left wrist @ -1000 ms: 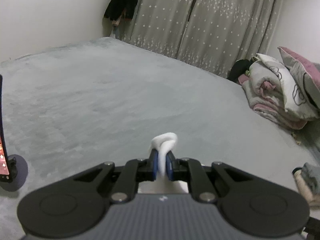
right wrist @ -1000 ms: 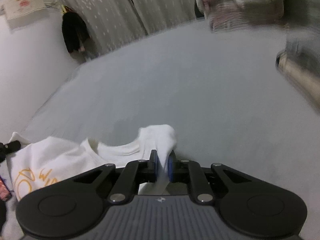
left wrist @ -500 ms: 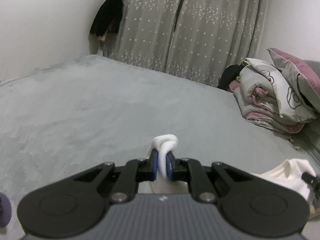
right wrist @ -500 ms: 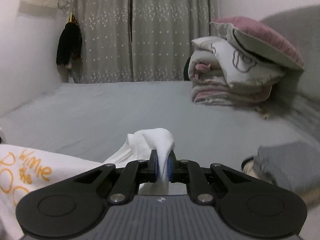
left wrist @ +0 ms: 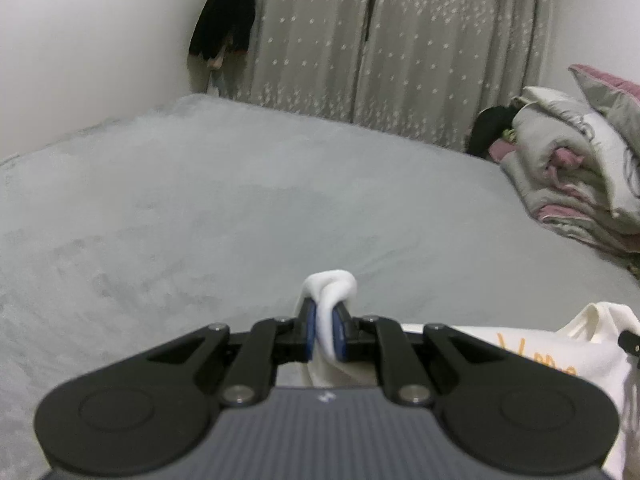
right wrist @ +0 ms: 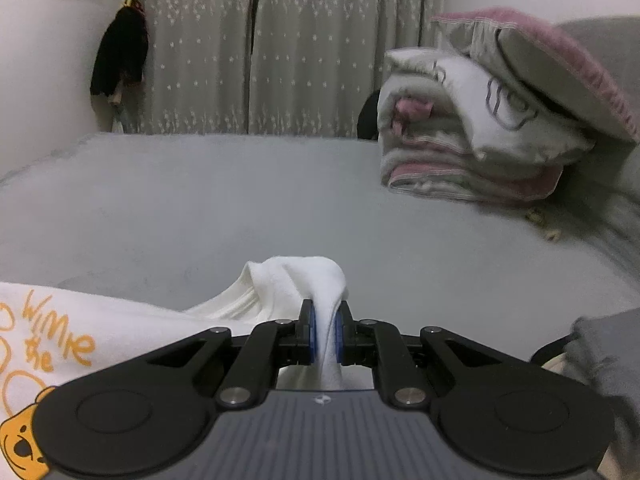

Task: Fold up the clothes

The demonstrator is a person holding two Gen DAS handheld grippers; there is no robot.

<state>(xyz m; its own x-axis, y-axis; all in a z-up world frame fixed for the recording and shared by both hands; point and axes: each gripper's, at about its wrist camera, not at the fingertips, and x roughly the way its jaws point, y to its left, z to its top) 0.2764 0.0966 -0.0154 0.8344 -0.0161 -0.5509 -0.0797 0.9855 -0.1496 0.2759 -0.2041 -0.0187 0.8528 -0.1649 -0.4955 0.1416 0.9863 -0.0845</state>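
A white T-shirt (right wrist: 120,320) with orange lettering and a yellow bear print hangs between both grippers over the grey bed (right wrist: 200,208). My right gripper (right wrist: 325,334) is shut on a bunched fold of the shirt, which bulges above the blue pads. In the left wrist view my left gripper (left wrist: 326,334) is shut on another bunch of the same white T-shirt (left wrist: 560,356), whose body spreads to the lower right. A dark tip of the other gripper shows at the right edge there.
A stack of folded grey, white and pink bedding (right wrist: 500,128) lies at the bed's right side (left wrist: 580,176). Grey starred curtains (left wrist: 400,40) hang behind; a black garment (left wrist: 224,24) hangs on the wall. A grey garment (right wrist: 600,360) lies at lower right.
Both grippers have swung across the bed with the shirt still pinched. The printed shirt body has come further into the left wrist view, and the bedding stack looms larger in the right wrist view.
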